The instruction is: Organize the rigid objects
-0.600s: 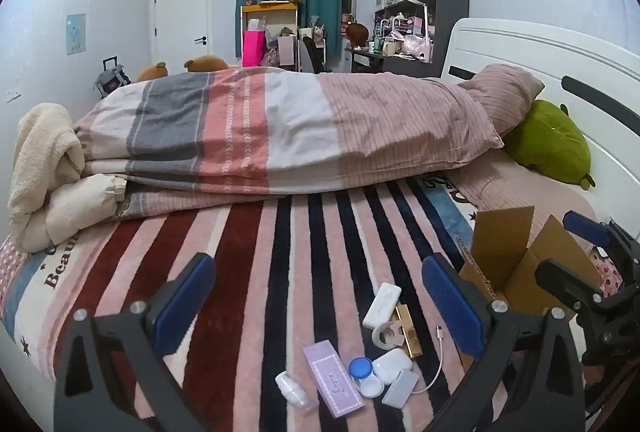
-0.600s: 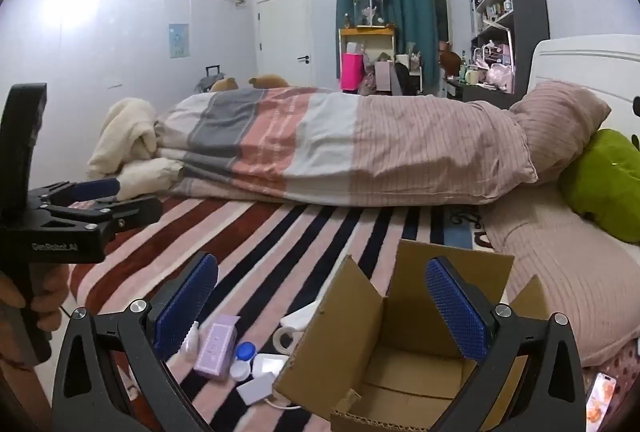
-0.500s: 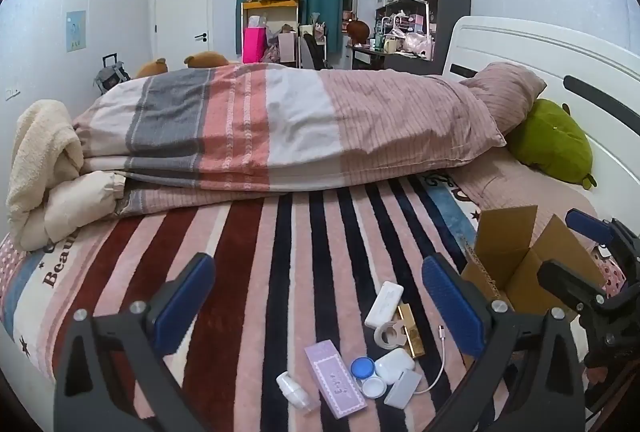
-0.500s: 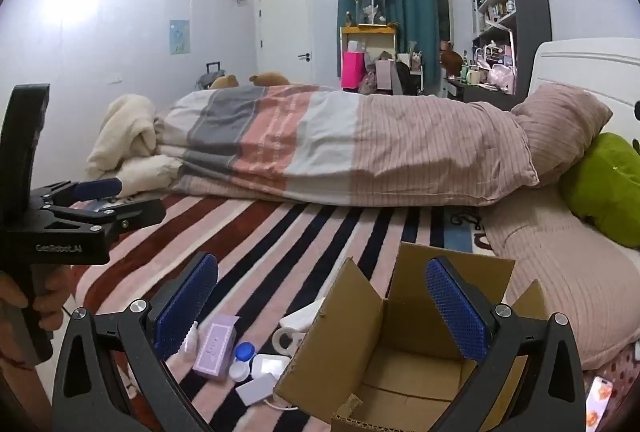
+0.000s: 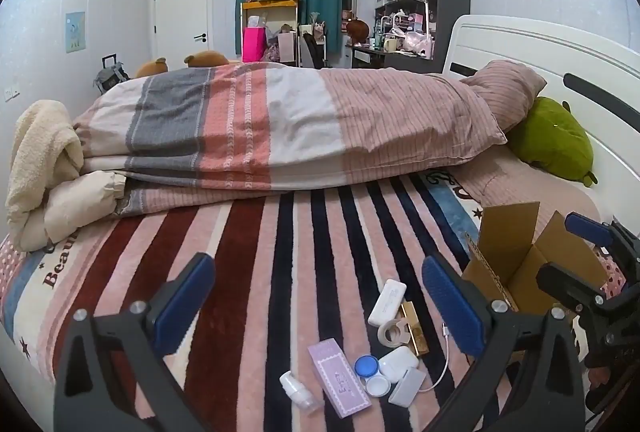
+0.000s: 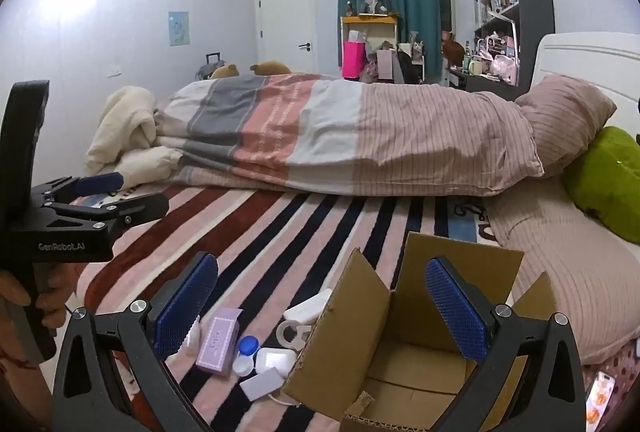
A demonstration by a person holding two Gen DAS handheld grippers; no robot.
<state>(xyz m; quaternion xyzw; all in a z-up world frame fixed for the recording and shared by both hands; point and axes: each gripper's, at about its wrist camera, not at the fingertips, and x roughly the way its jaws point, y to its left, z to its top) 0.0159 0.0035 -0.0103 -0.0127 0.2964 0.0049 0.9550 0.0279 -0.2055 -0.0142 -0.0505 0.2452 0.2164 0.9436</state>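
Several small items lie on the striped blanket: a lilac box point(image 5: 339, 377) point(image 6: 219, 340), a blue-and-white lens case point(image 5: 367, 366) point(image 6: 248, 346), a white earbud case point(image 5: 398, 364), a white bar-shaped case point(image 5: 387, 302), a tape roll point(image 5: 390, 331), a gold bar point(image 5: 414, 326), a small bottle point(image 5: 298, 394) and a grey slab point(image 5: 407, 386). An open cardboard box point(image 6: 404, 348) point(image 5: 516, 260) stands to their right. My left gripper point(image 5: 316, 300) hovers open above the items. My right gripper point(image 6: 322, 306) is open over the box's left flap, holding nothing.
A folded striped duvet point(image 5: 288, 124) lies across the bed behind, with a cream blanket point(image 5: 40, 160) at the left and a green plush point(image 5: 552, 144) by the white headboard. A phone point(image 6: 600, 398) lies at the right edge. A hand point(image 6: 24, 296) grips the left gripper's handle.
Both views have shifted slightly; the small items sit a little lower in the left wrist view. Nothing was taken hold of or let go.
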